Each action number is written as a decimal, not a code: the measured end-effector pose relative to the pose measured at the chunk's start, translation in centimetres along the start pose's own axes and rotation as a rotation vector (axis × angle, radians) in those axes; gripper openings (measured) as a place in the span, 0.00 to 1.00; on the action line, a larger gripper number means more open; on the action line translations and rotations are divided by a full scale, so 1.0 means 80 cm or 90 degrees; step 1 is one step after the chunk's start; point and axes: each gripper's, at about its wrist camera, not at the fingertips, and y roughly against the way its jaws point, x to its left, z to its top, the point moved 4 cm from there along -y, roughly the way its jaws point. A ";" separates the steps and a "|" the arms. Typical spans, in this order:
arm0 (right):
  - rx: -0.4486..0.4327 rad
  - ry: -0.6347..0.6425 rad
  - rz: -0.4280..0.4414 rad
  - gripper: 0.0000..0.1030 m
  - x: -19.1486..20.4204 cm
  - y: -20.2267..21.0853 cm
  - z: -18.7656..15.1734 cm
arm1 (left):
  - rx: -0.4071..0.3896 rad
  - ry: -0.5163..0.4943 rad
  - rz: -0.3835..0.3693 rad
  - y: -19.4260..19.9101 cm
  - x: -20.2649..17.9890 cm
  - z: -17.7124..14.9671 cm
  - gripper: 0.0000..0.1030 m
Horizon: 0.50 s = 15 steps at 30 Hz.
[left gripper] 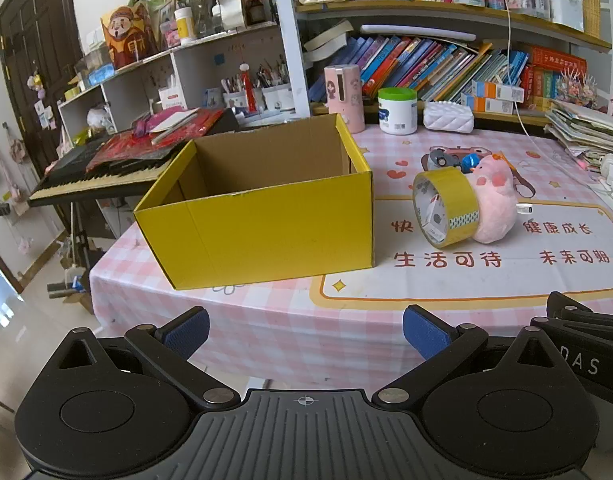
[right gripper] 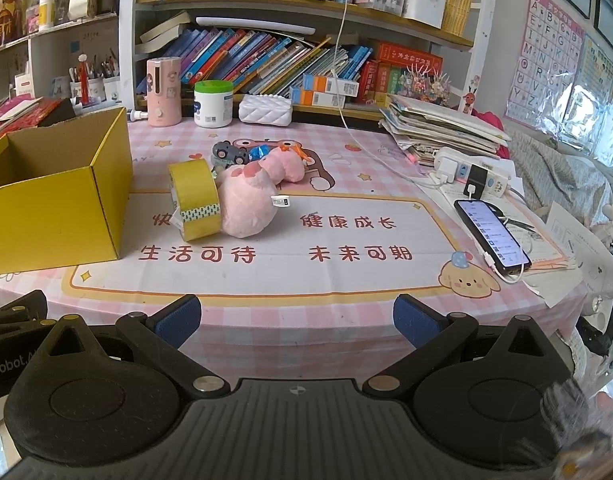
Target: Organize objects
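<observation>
An open yellow cardboard box (left gripper: 262,220) stands on the left part of the table; it also shows in the right wrist view (right gripper: 54,212), and what I see of its inside is bare. A roll of yellow tape (left gripper: 446,206) (right gripper: 196,200) stands on edge against a pink plush toy (left gripper: 496,204) (right gripper: 246,204). Behind them lie a grey toy car (right gripper: 228,153), a small blue toy (right gripper: 258,152) and scissors (left gripper: 522,184). My left gripper (left gripper: 306,330) and right gripper (right gripper: 296,322) are both open and empty, at the table's near edge.
A pink tablecloth (right gripper: 346,280) covers the table. A phone (right gripper: 492,236), power strip (right gripper: 472,170) and paper stack (right gripper: 442,124) sit at the right. A pink bottle (right gripper: 163,92), white jar (right gripper: 213,104) and white case (right gripper: 265,110) stand at the back. A keyboard (left gripper: 94,176) is left of the table.
</observation>
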 end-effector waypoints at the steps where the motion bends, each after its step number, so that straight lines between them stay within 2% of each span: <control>1: 0.000 0.000 0.000 1.00 0.000 0.000 0.000 | 0.000 0.001 0.000 0.000 0.000 0.000 1.00; 15: 0.001 0.001 0.000 1.00 0.002 -0.002 0.001 | 0.006 0.002 0.000 -0.006 0.001 -0.001 1.00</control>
